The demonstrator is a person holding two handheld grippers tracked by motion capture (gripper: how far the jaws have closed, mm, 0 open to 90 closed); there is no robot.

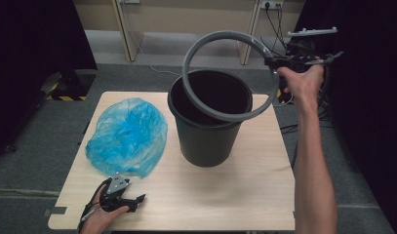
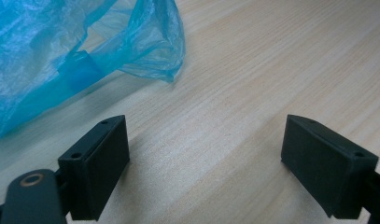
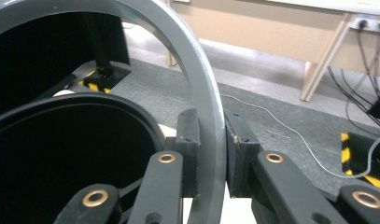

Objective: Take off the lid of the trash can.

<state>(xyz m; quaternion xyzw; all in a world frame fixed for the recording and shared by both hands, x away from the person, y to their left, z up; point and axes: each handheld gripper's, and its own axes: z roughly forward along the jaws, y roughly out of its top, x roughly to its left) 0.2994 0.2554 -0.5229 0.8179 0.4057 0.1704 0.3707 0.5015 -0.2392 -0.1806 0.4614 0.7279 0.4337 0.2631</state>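
A black waste bin (image 1: 209, 118) stands upright on the wooden table (image 1: 245, 195). Above it a grey ring (image 1: 225, 73) hangs tilted, lifted clear of the bin's rim on its right side. My right gripper (image 1: 273, 62) is shut on the ring's right edge; in the right gripper view both pads press the grey ring (image 3: 207, 107), with the bin (image 3: 71, 158) below at the left. A crumpled blue plastic bag (image 1: 126, 135) lies on the table left of the bin. My left gripper (image 1: 137, 201) rests open near the table's front left, its jaws wide apart and the blue bag (image 2: 71, 51) just beyond them.
Dark curtains flank the table at both sides. Light wooden furniture legs (image 1: 125, 29) and cables (image 1: 279, 24) stand on the grey floor behind. Yellow-black tape (image 1: 64, 97) marks the floor at the left.
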